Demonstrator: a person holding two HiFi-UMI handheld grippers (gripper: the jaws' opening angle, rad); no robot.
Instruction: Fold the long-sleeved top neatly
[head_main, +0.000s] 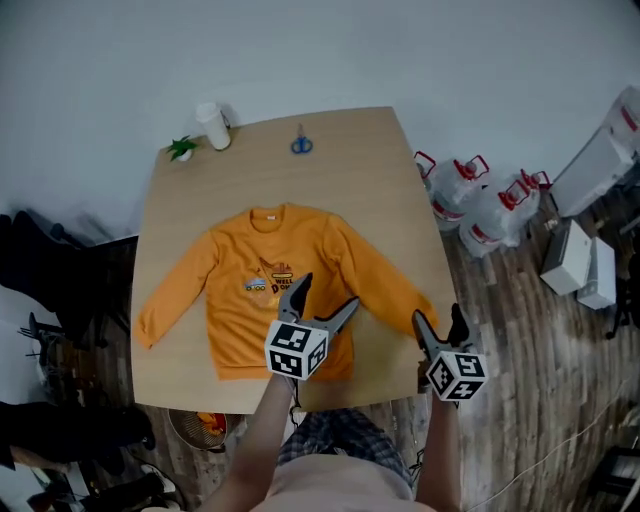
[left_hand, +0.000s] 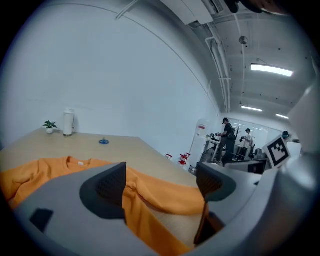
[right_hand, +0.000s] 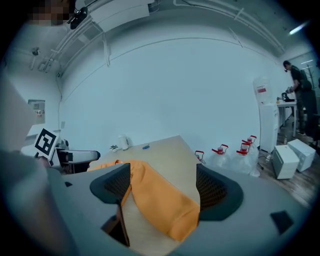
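sup: garment status?
op: i see the orange long-sleeved fabric top (head_main: 265, 290) laid flat, front up w/ chest print showing, on the light wooden table (head_main: 370, 160). both sleeves are spread out to the sides and the collar faces the far edge.
sup: left gripper?
op: my left gripper (left_hand: 161, 182) has its jaws spread wide w/ nothing pinched. it hangs over the top's lower body near the hem. orange cloth shows between the jaws.
sup: right gripper?
op: my right gripper (right_hand: 162, 187) has its jaws spread too, no grip. the sleeve end (right_hand: 165, 210) on my right, near the table's right edge, lies between and below the pads.
sup: other items?
op: at the far edge there's a white cylindrical cup (head_main: 213, 126) w/ a small green plant (head_main: 182, 149) beside it, and blue-handled scissors (head_main: 301, 143) further right. on the floor right of the table are clear water jugs (head_main: 465, 190) w/ red handles.
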